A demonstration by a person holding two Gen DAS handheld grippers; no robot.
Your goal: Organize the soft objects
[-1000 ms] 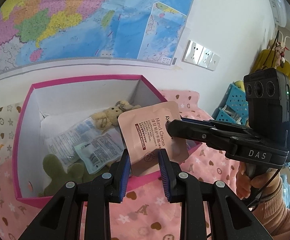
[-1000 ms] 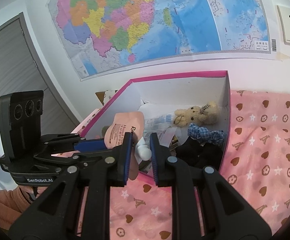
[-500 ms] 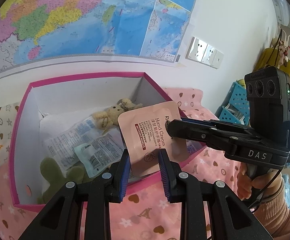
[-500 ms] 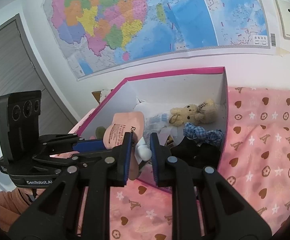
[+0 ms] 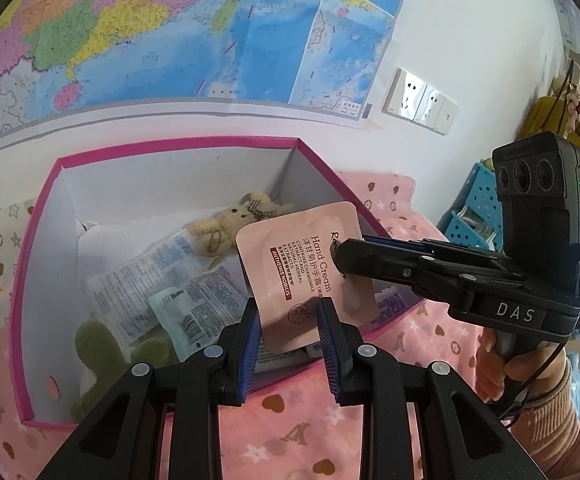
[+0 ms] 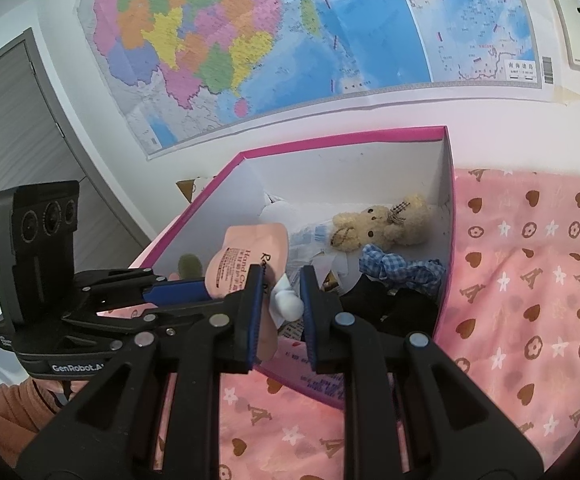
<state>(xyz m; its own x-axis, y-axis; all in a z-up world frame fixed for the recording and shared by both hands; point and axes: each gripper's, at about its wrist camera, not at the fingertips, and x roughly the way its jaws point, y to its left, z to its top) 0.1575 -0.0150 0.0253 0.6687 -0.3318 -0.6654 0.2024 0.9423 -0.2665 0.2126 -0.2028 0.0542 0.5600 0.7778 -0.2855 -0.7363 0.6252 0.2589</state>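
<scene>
A pink hand cream sachet point(image 5: 306, 264) hangs over the near wall of a pink-rimmed box point(image 5: 170, 148). My left gripper point(image 5: 288, 320) is shut on its lower end. My right gripper point(image 5: 340, 258) comes in from the right and is shut on the sachet's side edge. In the right wrist view the sachet point(image 6: 246, 260) sits crumpled between my right gripper point(image 6: 282, 292) pads, with a white bit of it showing, and the left gripper point(image 6: 206, 288) reaches it from the left. Inside the box point(image 6: 330, 140) lie a tan teddy bear point(image 5: 230, 220) point(image 6: 374, 228), a green plush point(image 5: 102, 352), clear printed packets point(image 5: 150, 280), and blue checked cloth point(image 6: 398, 270).
The box stands on a pink blanket point(image 6: 530, 300) printed with hearts and stars, against a white wall with a large map point(image 5: 170, 20) and sockets point(image 5: 418, 100). A blue plastic basket point(image 5: 474, 216) is at the far right. Black fabric point(image 6: 382, 304) fills the box's near corner.
</scene>
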